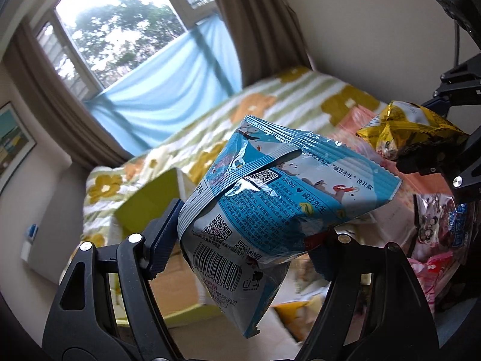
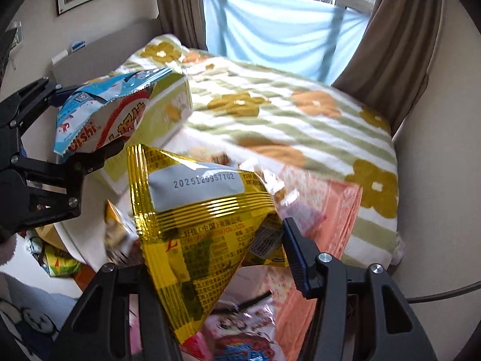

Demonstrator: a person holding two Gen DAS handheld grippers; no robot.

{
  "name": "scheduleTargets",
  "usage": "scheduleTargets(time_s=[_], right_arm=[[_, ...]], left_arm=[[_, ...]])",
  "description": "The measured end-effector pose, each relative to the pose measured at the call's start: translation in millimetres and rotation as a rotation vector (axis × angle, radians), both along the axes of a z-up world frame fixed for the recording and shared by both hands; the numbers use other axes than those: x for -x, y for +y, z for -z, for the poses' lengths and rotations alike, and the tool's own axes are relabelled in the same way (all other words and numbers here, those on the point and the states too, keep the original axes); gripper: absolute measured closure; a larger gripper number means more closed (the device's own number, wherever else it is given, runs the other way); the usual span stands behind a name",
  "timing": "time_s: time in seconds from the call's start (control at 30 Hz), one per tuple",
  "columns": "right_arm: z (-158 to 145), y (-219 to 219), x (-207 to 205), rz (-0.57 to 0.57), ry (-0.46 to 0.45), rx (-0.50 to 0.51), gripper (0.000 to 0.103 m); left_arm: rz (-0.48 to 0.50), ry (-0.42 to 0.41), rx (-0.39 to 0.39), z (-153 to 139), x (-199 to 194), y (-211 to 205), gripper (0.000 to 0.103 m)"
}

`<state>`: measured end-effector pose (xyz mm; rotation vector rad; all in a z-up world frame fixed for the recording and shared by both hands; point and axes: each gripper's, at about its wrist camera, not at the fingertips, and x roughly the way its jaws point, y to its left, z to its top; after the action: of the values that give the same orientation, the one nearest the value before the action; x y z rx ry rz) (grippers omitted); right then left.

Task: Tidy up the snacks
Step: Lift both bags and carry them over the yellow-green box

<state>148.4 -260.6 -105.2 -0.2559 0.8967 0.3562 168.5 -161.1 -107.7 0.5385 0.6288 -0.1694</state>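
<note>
A blue and white Oishi snack bag [image 1: 270, 198] hangs in the air, pinched between the pads of my left gripper [image 1: 243, 240], which is shut on it. Its barcode end droops toward the camera. In the right wrist view the same bag [image 2: 99, 114] shows its red logo at the far left. A crinkled gold snack bag [image 2: 198, 219] is clamped in my right gripper [image 2: 216, 258], with the left finger hidden behind the foil. The left wrist view catches that gold bag [image 1: 405, 126] at the right edge. Both bags are lifted above the bed.
An open yellow-green box [image 2: 171, 111] stands on the bed with the flowered blanket [image 2: 300, 120]. Pink packaging [image 2: 327, 210] and several more snack packs [image 2: 240, 331] lie below the grippers. A curtained window [image 2: 285, 24] is behind the bed, and walls close both sides.
</note>
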Motion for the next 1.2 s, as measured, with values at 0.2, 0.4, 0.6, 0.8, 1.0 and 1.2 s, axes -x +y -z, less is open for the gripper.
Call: scheduleTargets(time_s=[0.2, 0.4, 0.6, 0.8, 1.0, 1.2], right_arm=[[-30, 49, -4, 0.028, -0.066, -0.016, 0.054], [-47, 120, -17, 0.044, -0.083, -0.032, 0.054], [-42, 181, -38, 0.057, -0.074, -0.060, 0.054], [-21, 234, -59, 0.074, -0.034, -0.090, 0.054], [3, 264, -75, 0.133, 0.025, -0.127, 0.054], [25, 276, -82, 0.172, 0.090, -0.127, 0.054]], left_arm=[[-0.020, -0.039, 0.041, -24, -6, 60, 0.031], [-0.052, -0.044, 0.053, -38, -19, 130, 0.031], [-0.092, -0.013, 0.047, -35, -39, 196, 0.031], [-0.107, 0.070, 0.045, -4, -64, 252, 0.031], [-0.087, 0.170, 0.039, 34, -86, 273, 0.031], [-0.087, 0.258, 0.019, 62, -94, 278, 0.031]])
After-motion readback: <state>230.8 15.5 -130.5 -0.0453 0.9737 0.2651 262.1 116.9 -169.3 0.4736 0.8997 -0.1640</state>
